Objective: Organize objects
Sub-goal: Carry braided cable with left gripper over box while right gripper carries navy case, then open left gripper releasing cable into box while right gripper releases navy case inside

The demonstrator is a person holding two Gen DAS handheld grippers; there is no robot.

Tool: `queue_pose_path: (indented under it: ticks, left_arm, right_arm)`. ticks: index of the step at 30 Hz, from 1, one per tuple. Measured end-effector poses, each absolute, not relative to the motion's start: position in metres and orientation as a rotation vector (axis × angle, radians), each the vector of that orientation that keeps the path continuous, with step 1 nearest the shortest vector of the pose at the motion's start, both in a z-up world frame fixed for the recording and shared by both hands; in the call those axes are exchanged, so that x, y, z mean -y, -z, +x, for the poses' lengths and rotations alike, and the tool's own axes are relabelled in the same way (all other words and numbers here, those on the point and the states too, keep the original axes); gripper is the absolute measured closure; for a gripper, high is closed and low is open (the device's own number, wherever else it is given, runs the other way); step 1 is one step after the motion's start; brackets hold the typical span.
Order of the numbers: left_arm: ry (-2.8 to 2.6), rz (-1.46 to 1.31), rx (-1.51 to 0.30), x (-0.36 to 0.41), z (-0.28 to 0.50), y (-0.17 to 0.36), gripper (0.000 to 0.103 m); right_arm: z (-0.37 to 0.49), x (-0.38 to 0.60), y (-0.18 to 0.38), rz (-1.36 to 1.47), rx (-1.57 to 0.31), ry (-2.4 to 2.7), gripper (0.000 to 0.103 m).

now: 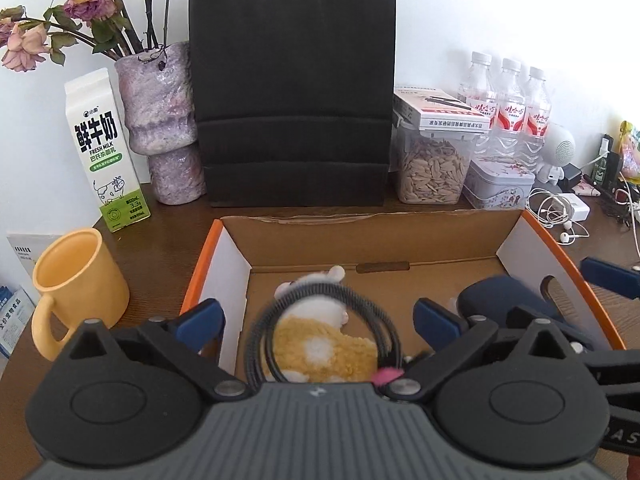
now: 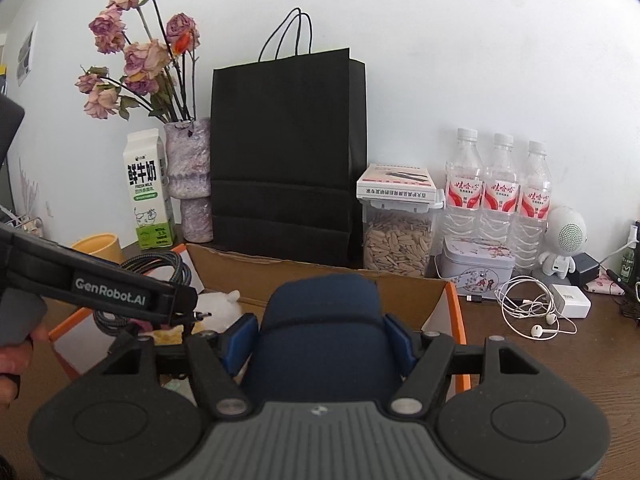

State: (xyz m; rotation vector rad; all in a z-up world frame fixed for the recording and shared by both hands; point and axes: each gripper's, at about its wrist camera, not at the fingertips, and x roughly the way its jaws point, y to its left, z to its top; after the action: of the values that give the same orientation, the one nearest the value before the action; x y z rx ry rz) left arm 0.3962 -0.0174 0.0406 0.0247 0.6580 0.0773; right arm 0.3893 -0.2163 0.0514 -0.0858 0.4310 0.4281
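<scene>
A plush toy (image 1: 316, 336) and a coiled cable (image 1: 320, 328) are seen inside the cardboard box (image 1: 440, 220), behind which a paper bag (image 1: 292, 92) is placed, with a milk carton (image 1: 105, 152) and a mug (image 1: 76, 280) to its left.

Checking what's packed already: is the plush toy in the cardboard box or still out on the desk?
In. The plush toy lies on the floor of the cardboard box, inside its walls, partly behind the coiled cable.
</scene>
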Motion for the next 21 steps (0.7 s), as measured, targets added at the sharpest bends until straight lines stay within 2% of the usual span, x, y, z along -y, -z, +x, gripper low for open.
queue_pose_path:
  ticks: [1,2,11,21]
  left_arm:
    - [-0.084,0.034,-0.659,0.018,0.399,-0.039,0.000]
    - [-0.085,0.038,-0.661,0.018,0.401,-0.037,0.000]
    - [-0.083,0.025,-0.657,0.015,0.393,-0.037,0.000]
    - [-0.095,0.019,-0.655,0.010,0.354,-0.051,0.000]
  right_arm:
    - [0.393,0.217,-0.050,-0.087,-0.427,-0.419,0.010]
    - [0.396,0.218,-0.049,-0.083,-0.419,-0.409,0.000]
    - [0.398,0.215,-0.045,-0.105,-0.434,-0.416,0.000]
    - [0.363,0.211,-0.058,-0.110,-0.410,-0.420,0.000]
